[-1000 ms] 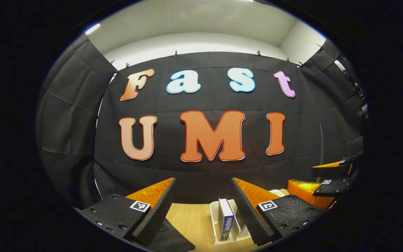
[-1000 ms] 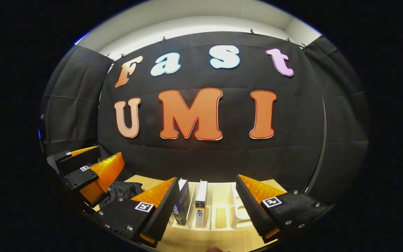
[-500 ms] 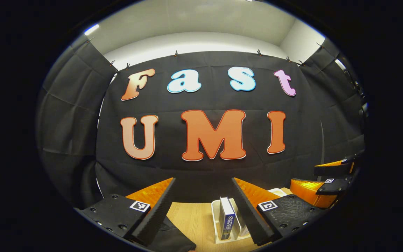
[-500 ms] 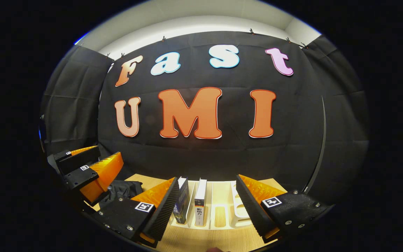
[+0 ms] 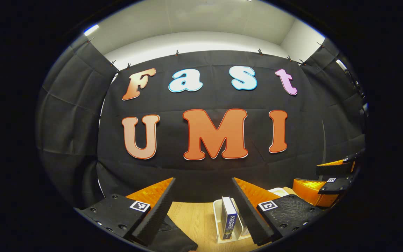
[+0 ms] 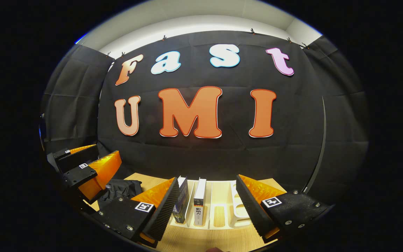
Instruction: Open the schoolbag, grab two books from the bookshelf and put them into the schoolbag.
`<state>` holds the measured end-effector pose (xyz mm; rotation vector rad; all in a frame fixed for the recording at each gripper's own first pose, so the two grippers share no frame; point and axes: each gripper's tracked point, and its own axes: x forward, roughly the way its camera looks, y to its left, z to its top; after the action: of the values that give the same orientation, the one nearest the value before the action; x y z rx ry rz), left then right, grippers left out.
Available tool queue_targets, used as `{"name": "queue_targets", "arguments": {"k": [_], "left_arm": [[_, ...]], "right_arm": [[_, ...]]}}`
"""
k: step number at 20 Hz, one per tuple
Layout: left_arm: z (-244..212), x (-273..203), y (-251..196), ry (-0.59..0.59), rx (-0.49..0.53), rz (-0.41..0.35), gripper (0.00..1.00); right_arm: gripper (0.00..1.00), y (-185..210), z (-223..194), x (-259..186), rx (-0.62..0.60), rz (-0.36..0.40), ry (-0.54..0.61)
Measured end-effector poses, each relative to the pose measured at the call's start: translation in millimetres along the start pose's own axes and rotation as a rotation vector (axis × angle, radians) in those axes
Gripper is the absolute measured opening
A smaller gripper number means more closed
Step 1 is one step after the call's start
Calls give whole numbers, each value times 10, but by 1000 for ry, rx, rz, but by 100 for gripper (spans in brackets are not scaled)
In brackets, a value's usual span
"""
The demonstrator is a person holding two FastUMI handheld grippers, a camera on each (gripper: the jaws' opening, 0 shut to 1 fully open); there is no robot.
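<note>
Two books stand upright in the white bookshelf (image 6: 219,213) on the wooden table (image 6: 201,241). The dark blue book (image 6: 180,201) sits in the slot at the shelf's left end, and the white book (image 6: 199,202) stands in the next slot, just beside it. The slots to the right of them look bare.

I hold my right gripper (image 6: 206,203) in front of the shelf with its jaws wide and nothing in them. My left gripper (image 5: 201,206) is wide too and holds nothing. It is off to the left of the shelf.

I think the books are stiff and a bit heavy, with smooth covers that may slip. I would pinch one near the top of its spine, where it sticks up above the shelf.

The black schoolbag (image 6: 121,190) lies left of the shelf. It looks soft and floppy. My grippers hide most of it, so I cannot tell if it is open or where its zip is.
</note>
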<state>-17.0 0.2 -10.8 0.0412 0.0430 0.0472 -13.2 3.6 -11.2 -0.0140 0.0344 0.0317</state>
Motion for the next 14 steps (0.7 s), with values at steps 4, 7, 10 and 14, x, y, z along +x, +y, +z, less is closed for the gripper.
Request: {"name": "queue_targets", "arguments": {"k": [4,7,10,14], "left_arm": [[-16,22,10,2,2,2,96],[-27,35,11,5,0,0,96],[-31,30,28,5,3,5,96],[-54,45,56,7,1,10,96]], "right_arm": [[96,-24,-17,20,0,-4,7],[96,-13,-30,35,3,-6,9],[96,-10,-58,44,2,-5,16],[96,-3,-57,62,1,-5,15]]}}
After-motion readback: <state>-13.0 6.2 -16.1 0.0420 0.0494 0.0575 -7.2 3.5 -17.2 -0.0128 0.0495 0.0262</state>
